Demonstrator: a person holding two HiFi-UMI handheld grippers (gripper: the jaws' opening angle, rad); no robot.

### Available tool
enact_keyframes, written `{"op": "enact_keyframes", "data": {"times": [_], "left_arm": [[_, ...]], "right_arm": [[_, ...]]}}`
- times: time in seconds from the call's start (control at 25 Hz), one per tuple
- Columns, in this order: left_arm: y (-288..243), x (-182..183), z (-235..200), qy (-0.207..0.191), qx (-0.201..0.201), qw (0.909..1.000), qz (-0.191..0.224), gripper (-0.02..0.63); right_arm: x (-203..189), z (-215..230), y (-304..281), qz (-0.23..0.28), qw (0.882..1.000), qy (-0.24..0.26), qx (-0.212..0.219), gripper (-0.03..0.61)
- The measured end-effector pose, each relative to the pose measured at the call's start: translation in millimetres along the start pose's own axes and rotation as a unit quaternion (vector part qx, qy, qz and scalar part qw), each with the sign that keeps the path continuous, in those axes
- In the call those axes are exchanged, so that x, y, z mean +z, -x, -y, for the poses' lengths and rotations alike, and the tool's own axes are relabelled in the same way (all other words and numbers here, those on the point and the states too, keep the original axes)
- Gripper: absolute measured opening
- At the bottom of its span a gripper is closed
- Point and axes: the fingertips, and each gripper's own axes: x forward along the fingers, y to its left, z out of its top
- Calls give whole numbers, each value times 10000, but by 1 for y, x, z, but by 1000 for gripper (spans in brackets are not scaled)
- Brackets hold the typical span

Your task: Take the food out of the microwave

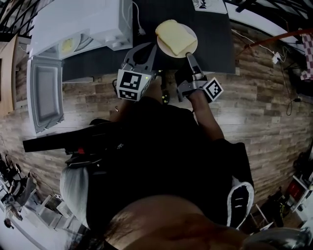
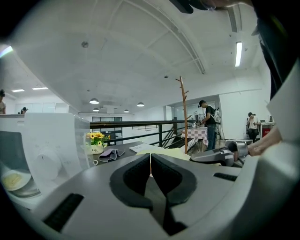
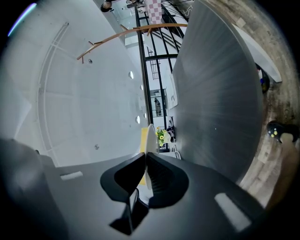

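A white plate point(image 1: 164, 49) carrying a slice of pale bread point(image 1: 175, 36) is over the dark table point(image 1: 215, 44), to the right of the white microwave point(image 1: 83, 22). My right gripper point(image 1: 190, 55) is rolled on its side and shut on the plate's near rim; the rim point(image 3: 150, 138) shows edge-on between its jaws point(image 3: 146, 157). My left gripper point(image 1: 152, 51) is upright at the plate's near left edge. Its jaws point(image 2: 150, 165) are shut with nothing between them, and the bread point(image 2: 164, 152) lies just beyond the tips. The microwave door point(image 1: 46, 93) hangs open, with something yellow point(image 1: 66, 45) still inside.
Small pot of yellow flowers point(image 2: 96, 138) and a grey cloth point(image 2: 110, 153) sit at the table's far side, a sheet of paper point(image 1: 210, 5) at its back edge. A black railing, a wooden coat stand point(image 2: 183, 112) and people stand beyond. The person's legs fill the lower head view.
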Motion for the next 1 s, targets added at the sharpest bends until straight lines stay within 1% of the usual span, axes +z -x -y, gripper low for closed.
{"op": "enact_keyframes", "data": {"times": [0.16, 0.48, 0.76, 1.0], "left_arm": [[-8, 3, -8, 155, -10, 9999, 15, 8], [-14, 5, -9, 131, 19, 9999, -24, 8], [-24, -1, -20, 187, 61, 9998, -74, 8], [-27, -1, -19, 225, 68, 9997, -114, 8]], "right_arm": [[2, 3, -13, -56, 10000, 6, -19, 14], [8, 3, -24, -30, 10000, -36, -29, 14], [14, 12, -38, -8, 9999, -47, -110, 14], [17, 11, -42, -34, 9999, -42, -123, 14]]}}
